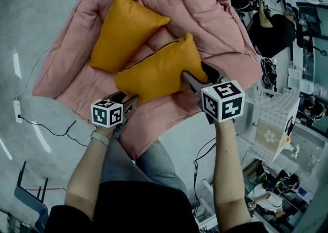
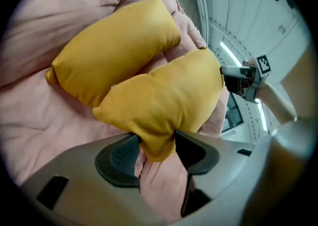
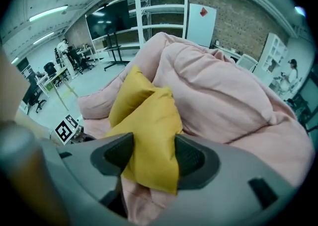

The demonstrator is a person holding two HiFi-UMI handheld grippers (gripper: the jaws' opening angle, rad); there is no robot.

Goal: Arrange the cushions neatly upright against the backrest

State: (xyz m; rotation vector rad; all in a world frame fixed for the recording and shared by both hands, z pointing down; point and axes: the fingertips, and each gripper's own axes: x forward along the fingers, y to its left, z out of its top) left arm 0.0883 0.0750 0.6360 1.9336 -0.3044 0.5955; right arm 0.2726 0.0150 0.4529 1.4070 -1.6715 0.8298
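Observation:
Two mustard-yellow cushions lie on a pink quilted floor sofa (image 1: 205,12). The far cushion (image 1: 125,29) leans tilted toward the sofa's padded back. The near cushion (image 1: 161,70) lies across the seat, and both grippers hold it. My left gripper (image 1: 129,103) is shut on its left corner, which shows pinched between the pads (image 2: 156,148). My right gripper (image 1: 193,81) is shut on the opposite end (image 3: 154,158). In the left gripper view the near cushion (image 2: 159,101) overlaps the far cushion (image 2: 114,51). In the right gripper view the far cushion (image 3: 131,93) peeks out behind the held one (image 3: 149,130).
A white power strip (image 1: 17,110) with a black cable lies on the grey floor at the left. At the right stand a white box (image 1: 271,129), cluttered shelves and a black chair (image 1: 271,32). A blue chair (image 1: 28,196) is at the lower left.

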